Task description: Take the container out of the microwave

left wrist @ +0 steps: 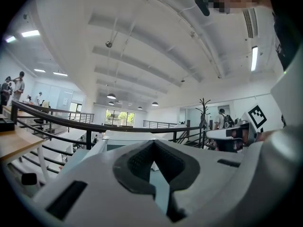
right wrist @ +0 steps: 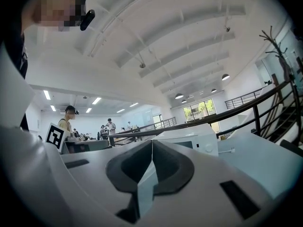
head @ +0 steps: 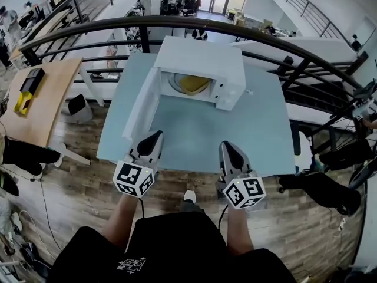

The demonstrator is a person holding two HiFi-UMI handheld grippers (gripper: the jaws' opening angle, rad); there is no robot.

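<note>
A white microwave [head: 200,58] is being seen standing at the far half of a light blue tabletop [head: 194,137], with its door [head: 141,102] swung wide open to the left. The yellow container [head: 193,84] is being kept inside the microwave's cavity, resting on the round turntable, and nothing is touching it.

The left gripper [head: 154,135] is being held over the near edge of the tabletop, in front of the open door and well apart from the container. Its jaws are being pressed together at the tips, clenched on nothing. The right gripper [head: 231,146] is being held beside it, also at the near edge, level and pointed toward the microwave. Its jaws are likewise being kept clenched, with nothing between them. A marker cube [head: 134,178] is being carried on the left gripper and another marker cube [head: 244,192] on the right one.

Behind the tabletop, a dark metal railing [head: 177,23] is being seen curving across, and a wooden desk [head: 44,96] is standing off to the left.
</note>
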